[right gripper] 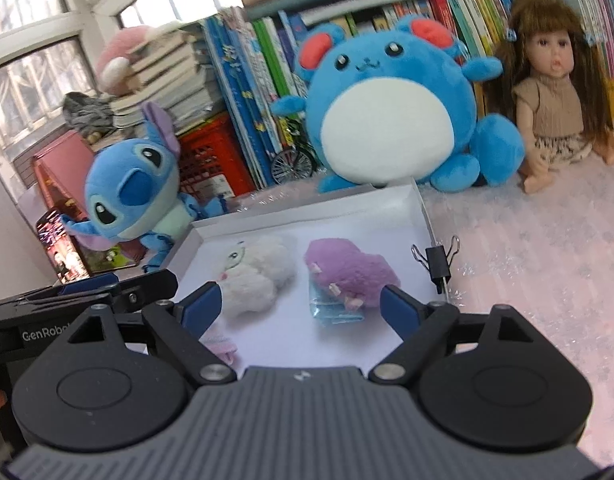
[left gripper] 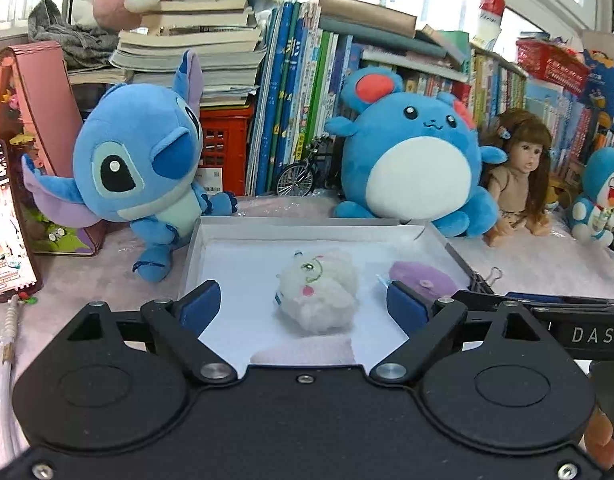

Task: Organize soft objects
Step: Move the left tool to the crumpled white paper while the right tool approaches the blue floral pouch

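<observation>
A shallow white box (left gripper: 307, 222) (right gripper: 307, 204) lies on the pink table cover. Inside it are a fluffy white plush (left gripper: 315, 300) (right gripper: 255, 276) and, to its right, a small purple plush (left gripper: 421, 276) (right gripper: 347, 272) with a clear blue tag. A bit of pink fabric (right gripper: 223, 350) shows at the box's near edge. My left gripper (left gripper: 303, 306) hovers open in front of the white plush, with nothing pressed between its blue pads. My right gripper (right gripper: 300, 307) is open too, just short of the purple plush, and holds nothing.
Behind the box sit a blue long-eared plush (left gripper: 139, 160), a round blue-and-white plush (left gripper: 415, 160), a doll (left gripper: 515, 168) and a small blue cat toy (left gripper: 599, 196). A black binder clip (right gripper: 439, 260) lies right of the box. Books, a red crate and a toy bicycle (left gripper: 299, 176) line the back.
</observation>
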`<state>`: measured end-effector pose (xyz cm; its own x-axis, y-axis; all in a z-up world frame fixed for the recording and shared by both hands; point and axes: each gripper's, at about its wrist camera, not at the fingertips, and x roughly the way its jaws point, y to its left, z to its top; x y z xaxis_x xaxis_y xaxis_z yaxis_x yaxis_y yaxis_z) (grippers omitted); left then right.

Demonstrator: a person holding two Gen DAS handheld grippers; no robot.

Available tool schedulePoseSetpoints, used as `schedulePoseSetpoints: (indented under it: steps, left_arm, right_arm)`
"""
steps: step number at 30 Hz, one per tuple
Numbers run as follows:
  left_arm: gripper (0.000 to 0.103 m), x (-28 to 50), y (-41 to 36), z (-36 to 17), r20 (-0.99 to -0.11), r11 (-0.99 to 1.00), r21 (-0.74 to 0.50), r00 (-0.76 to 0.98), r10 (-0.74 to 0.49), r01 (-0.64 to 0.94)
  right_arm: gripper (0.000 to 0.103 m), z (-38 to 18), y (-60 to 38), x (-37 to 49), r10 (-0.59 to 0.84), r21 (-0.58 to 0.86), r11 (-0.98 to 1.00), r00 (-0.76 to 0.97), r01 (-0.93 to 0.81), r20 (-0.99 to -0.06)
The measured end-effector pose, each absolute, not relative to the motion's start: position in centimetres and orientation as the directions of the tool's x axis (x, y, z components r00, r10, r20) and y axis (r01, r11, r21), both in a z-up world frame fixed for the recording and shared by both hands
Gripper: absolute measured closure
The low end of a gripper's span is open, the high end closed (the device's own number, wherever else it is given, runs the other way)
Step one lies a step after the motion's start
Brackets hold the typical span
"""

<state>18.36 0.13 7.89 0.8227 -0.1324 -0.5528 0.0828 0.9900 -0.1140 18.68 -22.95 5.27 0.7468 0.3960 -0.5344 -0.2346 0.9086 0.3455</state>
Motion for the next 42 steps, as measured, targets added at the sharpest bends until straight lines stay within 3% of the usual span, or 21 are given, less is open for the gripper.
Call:
schedulePoseSetpoints:
  steps: [19, 42]
  left_arm:
    - [0.008, 9.4, 1.3, 7.9, -0.468, 0.986, -0.135, 0.871, -0.149, 0.096]
    - [0.008, 4.6, 3.5, 1.7, -0.557, 0.998, -0.062, 0.829, -0.053, 0.021]
  right_arm:
    - [0.006, 5.3, -22.7, 10.5, 0.364, 0.164, 0.931, 0.828, -0.325, -0.425]
    - [0.003, 2.3, -21.5, 3.2, 0.345, 0.008, 0.929, 0.856, -0.371, -0.384]
